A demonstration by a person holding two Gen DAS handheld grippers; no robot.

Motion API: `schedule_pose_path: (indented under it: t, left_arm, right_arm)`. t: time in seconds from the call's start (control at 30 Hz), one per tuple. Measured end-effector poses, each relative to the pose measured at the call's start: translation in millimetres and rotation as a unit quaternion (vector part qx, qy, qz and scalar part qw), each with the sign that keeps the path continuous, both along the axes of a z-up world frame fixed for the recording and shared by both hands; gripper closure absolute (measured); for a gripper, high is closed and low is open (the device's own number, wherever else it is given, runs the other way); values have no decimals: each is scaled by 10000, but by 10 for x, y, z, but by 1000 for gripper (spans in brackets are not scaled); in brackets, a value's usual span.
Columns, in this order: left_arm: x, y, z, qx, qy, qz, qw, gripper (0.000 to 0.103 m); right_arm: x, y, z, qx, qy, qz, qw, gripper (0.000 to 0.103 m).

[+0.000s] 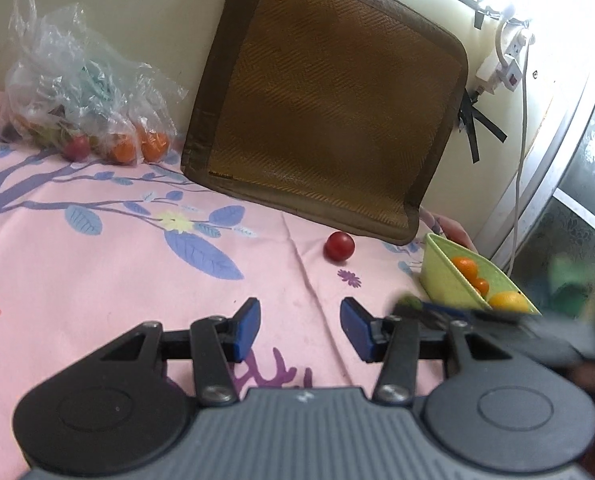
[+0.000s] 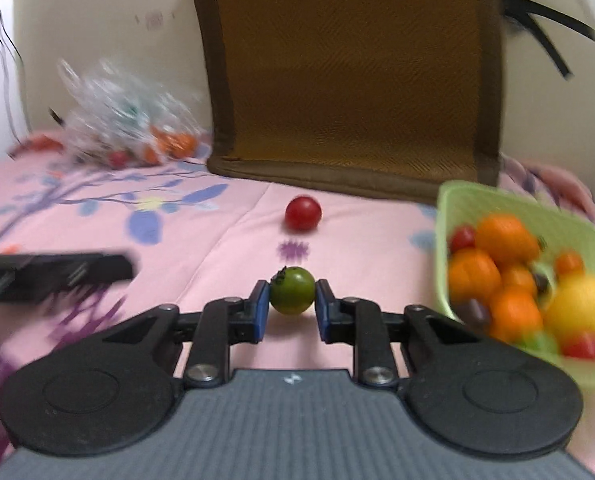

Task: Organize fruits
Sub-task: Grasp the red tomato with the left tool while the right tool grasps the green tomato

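The right gripper (image 2: 292, 305) pinches a small green tomato (image 2: 292, 290) between its blue pads, lifted clear of the pink floral sheet (image 2: 217, 248), probably bound for the green basket (image 2: 449, 200) of oranges and tomatoes just to its right. The left gripper (image 1: 300, 330) hovers with jaws spread and empty, facing the red tomato (image 1: 339, 245) lying loose near the brown cushion (image 1: 321, 92), likely its next pick. More fruit waits in plastic bags (image 1: 81, 92) by the wall.

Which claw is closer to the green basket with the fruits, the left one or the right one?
Right. The right claw, shut on a green fruit, is just beside the green basket. The left claw hangs open farther away, left of the right one.
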State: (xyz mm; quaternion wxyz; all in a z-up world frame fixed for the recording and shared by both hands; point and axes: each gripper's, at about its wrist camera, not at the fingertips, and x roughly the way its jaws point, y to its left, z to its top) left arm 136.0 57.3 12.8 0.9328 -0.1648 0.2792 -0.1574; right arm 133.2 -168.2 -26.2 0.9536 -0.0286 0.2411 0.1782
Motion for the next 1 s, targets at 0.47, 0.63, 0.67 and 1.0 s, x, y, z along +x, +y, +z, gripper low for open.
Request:
schedule_pose_path:
  t: [0.47,0.63,0.67,1.0]
  left_arm:
    - [1188,-1132,63,2162,-405,-595,9737,54]
    - [1327,-1189,-55,2235,-3,-715,9721,74]
    - [1289,-1168,-45,2190,-18,-673,9734,74]
    - [-191,-1028,118,1533,-301,-1295,9792,73]
  right_arm:
    - [-383,-689,-235,1564,410,-105,9868,75]
    - [-374,-717,-245,1755,443,-64,9835,75]
    - [-382,-732,-238,1772,429,-58,9832,75]
    - [-890,-907,-227,1554,91,-484,9866,75]
